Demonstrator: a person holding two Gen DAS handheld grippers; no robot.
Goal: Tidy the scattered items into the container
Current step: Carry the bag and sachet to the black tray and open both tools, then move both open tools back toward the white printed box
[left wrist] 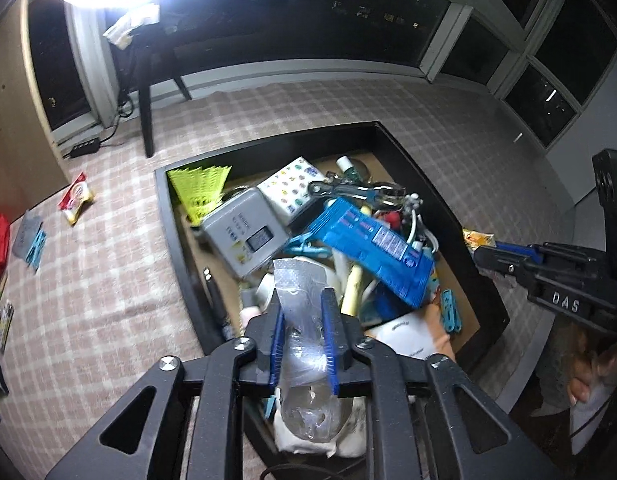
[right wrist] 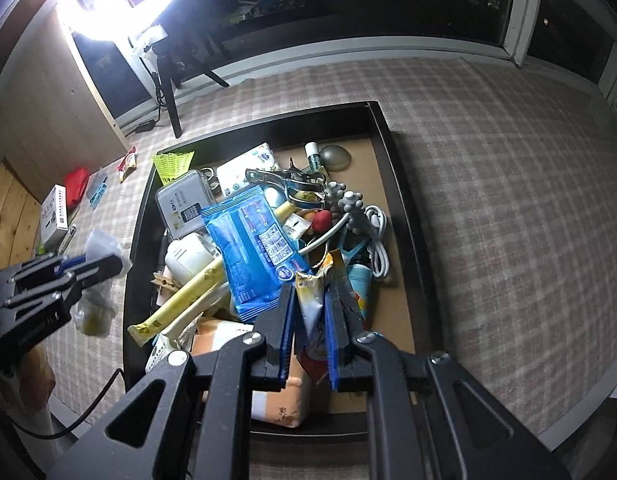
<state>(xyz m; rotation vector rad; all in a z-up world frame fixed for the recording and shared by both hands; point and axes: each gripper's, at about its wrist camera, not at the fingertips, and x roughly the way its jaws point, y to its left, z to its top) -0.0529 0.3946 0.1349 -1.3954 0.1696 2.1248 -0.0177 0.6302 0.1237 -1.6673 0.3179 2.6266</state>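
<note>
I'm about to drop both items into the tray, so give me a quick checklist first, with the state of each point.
1. Left claw has its item: ok, the clear plastic bag sits between the pads.
2. Right claw has its item: ok, shut on the yellow snack packet.
3. Left claw over the black tray: ok in its own view, though the right wrist view shows it near the tray's left wall.
4. Right claw over the tray: ok, above the pile.
5. Room to drop: not ok on the left, heaped; bare cardboard floor lies on the right.
6. Strays left on the carpet: not ok, red snack packet remains outside.
</note>
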